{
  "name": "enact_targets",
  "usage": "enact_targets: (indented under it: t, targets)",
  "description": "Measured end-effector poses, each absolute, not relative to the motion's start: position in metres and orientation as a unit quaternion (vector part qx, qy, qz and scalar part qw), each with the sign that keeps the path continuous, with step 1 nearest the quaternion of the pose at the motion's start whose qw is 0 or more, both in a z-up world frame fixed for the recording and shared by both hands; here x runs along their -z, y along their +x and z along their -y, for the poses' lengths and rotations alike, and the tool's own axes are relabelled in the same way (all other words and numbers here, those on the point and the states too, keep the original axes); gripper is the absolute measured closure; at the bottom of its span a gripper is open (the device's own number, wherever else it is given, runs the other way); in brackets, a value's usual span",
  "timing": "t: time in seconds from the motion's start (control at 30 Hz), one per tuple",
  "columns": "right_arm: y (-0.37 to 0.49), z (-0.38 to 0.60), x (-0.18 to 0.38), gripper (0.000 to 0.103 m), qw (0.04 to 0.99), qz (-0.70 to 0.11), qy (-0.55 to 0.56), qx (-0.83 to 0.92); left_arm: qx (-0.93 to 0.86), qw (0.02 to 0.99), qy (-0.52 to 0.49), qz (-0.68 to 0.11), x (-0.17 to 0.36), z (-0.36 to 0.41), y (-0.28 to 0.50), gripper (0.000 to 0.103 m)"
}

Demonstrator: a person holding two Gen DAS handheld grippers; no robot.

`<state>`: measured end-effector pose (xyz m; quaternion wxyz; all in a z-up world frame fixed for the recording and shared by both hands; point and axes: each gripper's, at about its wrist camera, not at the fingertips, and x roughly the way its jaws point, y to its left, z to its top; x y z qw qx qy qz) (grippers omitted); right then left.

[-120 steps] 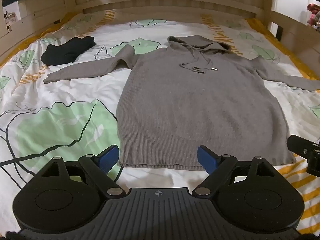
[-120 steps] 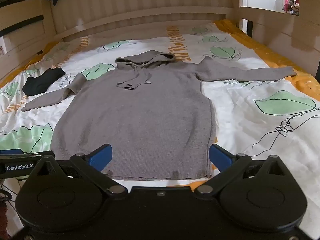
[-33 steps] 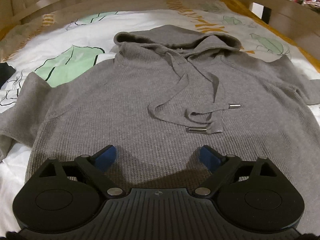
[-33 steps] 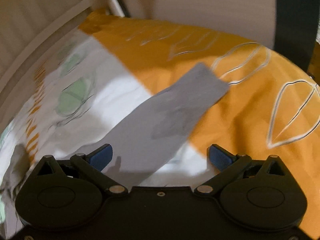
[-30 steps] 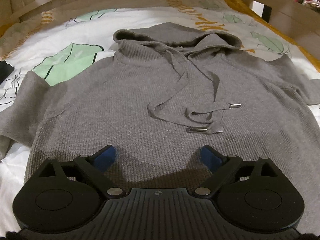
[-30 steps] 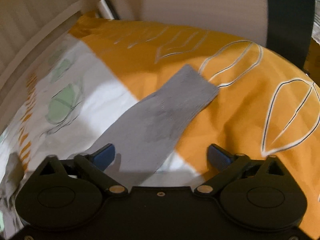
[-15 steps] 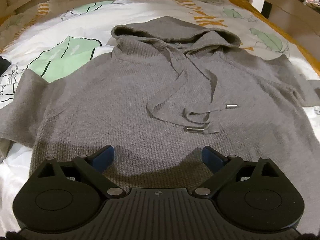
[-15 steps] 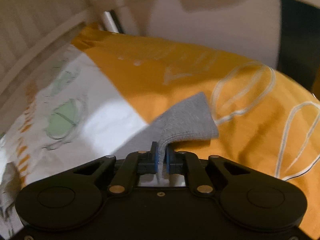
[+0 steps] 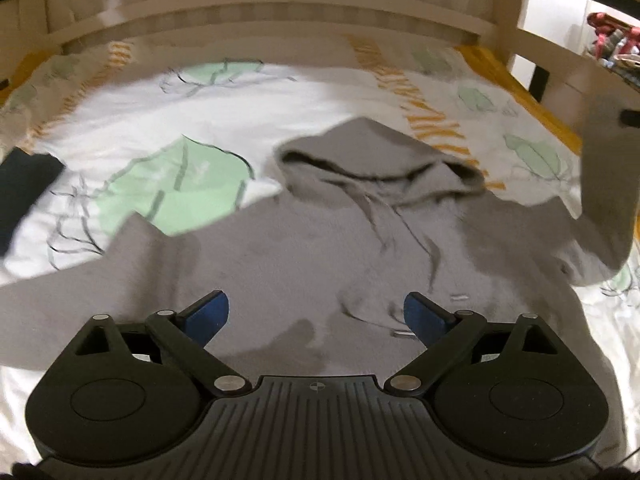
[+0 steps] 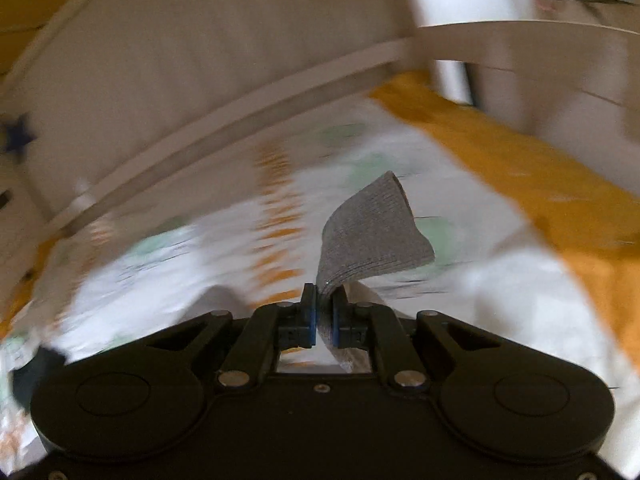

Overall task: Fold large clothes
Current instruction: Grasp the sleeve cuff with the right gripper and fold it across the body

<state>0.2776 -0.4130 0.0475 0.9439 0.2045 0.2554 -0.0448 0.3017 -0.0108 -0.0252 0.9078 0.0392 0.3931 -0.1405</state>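
The right gripper (image 10: 324, 314) pinches the hoodie (image 9: 304, 256) sleeve cuff (image 10: 372, 240); a thin bite could slip mid-swing. The left gripper (image 9: 316, 314) hovers wide open.

the bedding (image 10: 168, 264) is smeared by motion blur, and the hoodie (image 9: 280, 264) hem is hidden behind the left gripper (image 9: 316, 316).

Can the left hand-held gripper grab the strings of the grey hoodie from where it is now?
Probably yes. The left hand-held gripper is open just above the hoodie, and the drawstrings lie uncovered just ahead of its right finger. Nothing lies over them.
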Motion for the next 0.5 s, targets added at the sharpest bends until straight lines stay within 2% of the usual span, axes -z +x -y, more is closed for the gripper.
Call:
enact_targets:
  t: [0.1,0.2,0.3,0.5]
  targets:
    - [0.291,0.357,-0.054,0.089,0.947,-0.259,0.192,-0.011,0.121,0.915,0.038,-0.383,0.024,-0.004,0.305,0.008]
    - [0.308,0.308,-0.049,0.089,0.945,-0.265,0.182,-0.054,0.106,0.917,-0.004,-0.385,0.035,-0.024,0.31,0.008]
    - [0.319,0.262,-0.032,0.089,0.941,-0.277,0.174,-0.09,0.095,0.905,-0.04,-0.412,0.047,-0.04,0.323,0.008]
    - [0.336,0.18,0.011,0.089,0.926,-0.307,0.167,-0.144,0.085,0.911,-0.056,-0.4,0.041,-0.052,0.338,0.008]
